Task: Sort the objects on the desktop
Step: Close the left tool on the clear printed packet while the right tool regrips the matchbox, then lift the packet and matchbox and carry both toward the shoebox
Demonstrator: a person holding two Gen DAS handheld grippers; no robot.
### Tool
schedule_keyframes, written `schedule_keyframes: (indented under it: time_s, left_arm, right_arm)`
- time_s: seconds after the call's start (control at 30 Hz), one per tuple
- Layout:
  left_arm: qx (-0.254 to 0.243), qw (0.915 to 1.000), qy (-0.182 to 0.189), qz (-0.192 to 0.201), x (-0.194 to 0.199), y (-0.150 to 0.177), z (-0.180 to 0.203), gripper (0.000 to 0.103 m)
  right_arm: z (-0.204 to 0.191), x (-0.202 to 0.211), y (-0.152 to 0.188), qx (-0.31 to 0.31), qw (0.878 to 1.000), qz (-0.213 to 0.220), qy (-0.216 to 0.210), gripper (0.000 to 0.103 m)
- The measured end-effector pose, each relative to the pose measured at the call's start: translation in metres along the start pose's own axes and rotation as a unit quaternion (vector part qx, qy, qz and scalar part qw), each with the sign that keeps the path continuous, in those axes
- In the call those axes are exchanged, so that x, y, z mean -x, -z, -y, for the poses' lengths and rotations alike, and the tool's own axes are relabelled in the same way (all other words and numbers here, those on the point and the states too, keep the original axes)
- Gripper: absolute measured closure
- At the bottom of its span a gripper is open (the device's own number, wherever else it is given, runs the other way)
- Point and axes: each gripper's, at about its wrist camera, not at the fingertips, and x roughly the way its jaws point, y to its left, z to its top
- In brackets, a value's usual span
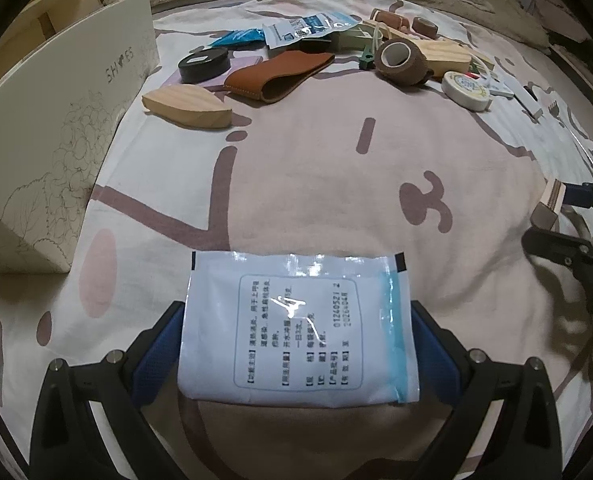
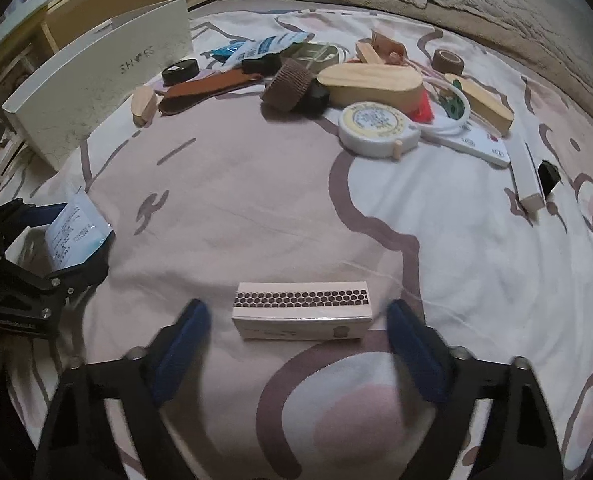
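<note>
We work over a bed sheet (image 2: pixel 256 208) printed with a cartoon face, with a white shoe box (image 1: pixel 56 120) standing on its left side and a heap of clutter (image 2: pixel 336 76) along the far edge: wooden blocks, tape rolls, a brown leather sleeve and blue packets. Our left gripper (image 1: pixel 296 344) pinches a white medicine sachet (image 1: pixel 296 328) by its side edges, printed face up, long axis running away from the camera, held above the sheet near the box. Our right gripper (image 2: pixel 298 320) has its blue fingers (image 2: pixel 184 328) spread wide on either side of a matchbox (image 2: pixel 301 316), clear of both ends; the box lies on the sheet, long axis crosswise, striking strip up. Only the right wrist view shows the matchbox whole; the left view shows just one end of it between the right fingers at its right edge.
</note>
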Motion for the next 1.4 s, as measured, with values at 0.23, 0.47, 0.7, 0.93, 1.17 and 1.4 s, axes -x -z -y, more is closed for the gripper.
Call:
schedule_keyframes:
  time_s: [0.23, 0.47, 0.7, 0.93, 1.17, 1.4]
  left_arm:
    - [0.006, 0.9999, 0.005, -0.01, 0.0, -0.003, -0.002, 0.0]
    - [0.005, 0.9999, 0.005, -0.015, 0.003, -0.005, -0.002, 0.003]
    - [-0.001, 0.9998, 0.01, -0.015, 0.008, -0.006, -0.002, 0.012]
    - [-0.01, 0.9998, 0.014, -0.01, 0.012, -0.008, -0.001, 0.023]
    - [-0.007, 0.9998, 0.018, -0.01, 0.014, -0.009, -0.003, 0.025]
    - [-0.008, 0.9997, 0.018, -0.01, 0.016, -0.009, -0.003, 0.026]
  right_arm:
    - [0.008, 0.004, -0.005, -0.017, 1.0, 0.003, 0.003, 0.046]
    - [0.005, 0.004, -0.006, -0.011, 1.0, 0.004, 0.006, 0.046]
    - [0.005, 0.007, -0.007, -0.006, 1.0, 0.007, 0.003, 0.046]
    - [-0.001, 0.01, -0.01, 0.006, 1.0, 0.013, 0.006, 0.046]
    - [-0.005, 0.013, -0.012, 0.012, 1.0, 0.017, 0.007, 0.046]
    - [-0.008, 0.015, -0.012, 0.015, 1.0, 0.02, 0.01, 0.046]
